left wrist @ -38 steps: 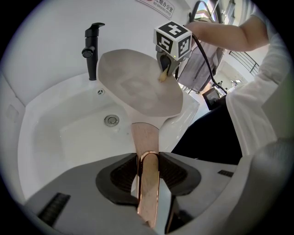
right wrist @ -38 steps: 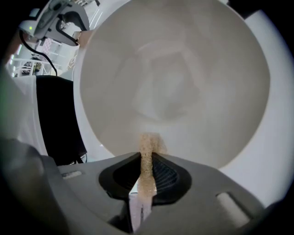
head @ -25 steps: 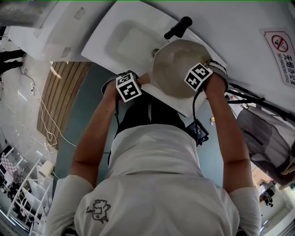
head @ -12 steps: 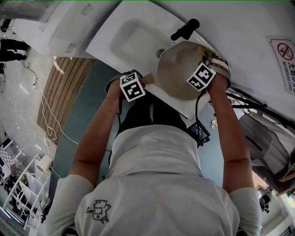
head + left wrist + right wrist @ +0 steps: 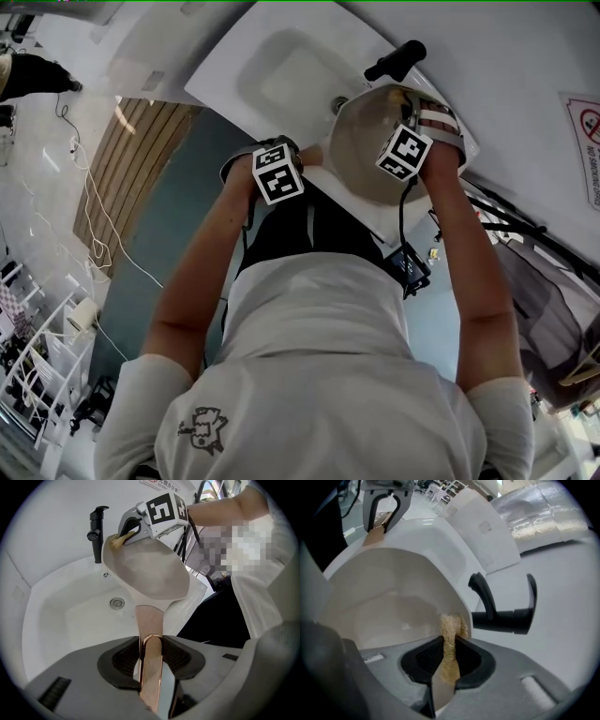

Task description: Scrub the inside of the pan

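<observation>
Person (image 5: 319, 356): wearing a white shirt, standing at the sink and holding a pair of tongs in each hand.
Sink (image 5: 281, 75): white, lying at twelve o'clock in the head view.
Pan (image 5: 361, 141): round and pale inside, hanging tilted over the sink's near corner at one o'clock in the head view, with its inside facing the right tongs.
Faucet (image 5: 394, 61): black, standing on the sink's back edge at one o'clock of the pan in the head view.
Left tongs (image 5: 151, 658): closing on the pan's handle and carrying the pan, which is rising at twelve o'clock from them in the left gripper view.
Right tongs (image 5: 449, 663): pinching a sponge and reaching into the pan from its far side.
Handle (image 5: 150, 620): copper-coloured, running straight between the left jaws.
Sponge (image 5: 451, 630): tan and rough, sticking out past the right jaws and touching the pan's inner wall just under the rim.
Drain (image 5: 116, 603): small and round, sitting at eleven o'clock of the left tongs in the left gripper view.
</observation>
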The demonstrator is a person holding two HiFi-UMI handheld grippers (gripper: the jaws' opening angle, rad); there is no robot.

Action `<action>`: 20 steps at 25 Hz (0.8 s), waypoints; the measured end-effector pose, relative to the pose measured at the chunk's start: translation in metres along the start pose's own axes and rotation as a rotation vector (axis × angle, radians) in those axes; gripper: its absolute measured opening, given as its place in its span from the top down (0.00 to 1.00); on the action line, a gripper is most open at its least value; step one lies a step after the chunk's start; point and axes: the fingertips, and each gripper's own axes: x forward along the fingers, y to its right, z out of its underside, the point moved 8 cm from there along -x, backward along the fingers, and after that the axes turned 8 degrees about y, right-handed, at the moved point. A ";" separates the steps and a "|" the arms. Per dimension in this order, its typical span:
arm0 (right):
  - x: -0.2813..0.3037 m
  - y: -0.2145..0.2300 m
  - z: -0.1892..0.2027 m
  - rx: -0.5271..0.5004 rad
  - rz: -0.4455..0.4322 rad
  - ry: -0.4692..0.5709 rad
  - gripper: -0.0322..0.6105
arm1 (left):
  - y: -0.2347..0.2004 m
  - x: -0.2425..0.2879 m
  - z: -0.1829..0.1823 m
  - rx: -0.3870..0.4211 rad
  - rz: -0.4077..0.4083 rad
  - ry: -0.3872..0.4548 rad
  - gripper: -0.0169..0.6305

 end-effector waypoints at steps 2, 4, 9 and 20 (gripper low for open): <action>0.010 -0.005 -0.009 -0.035 -0.022 0.022 0.85 | -0.001 0.001 0.001 0.001 -0.006 0.001 0.74; 0.015 -0.010 -0.019 -0.079 -0.051 0.057 0.84 | -0.001 0.002 0.002 0.005 -0.014 0.002 0.74; 0.022 -0.027 -0.043 -0.159 -0.129 0.161 0.85 | 0.001 0.000 0.005 0.007 -0.043 0.019 0.73; 0.023 -0.071 -0.071 -0.101 -0.402 0.338 0.84 | 0.002 -0.002 0.006 0.014 -0.044 0.040 0.73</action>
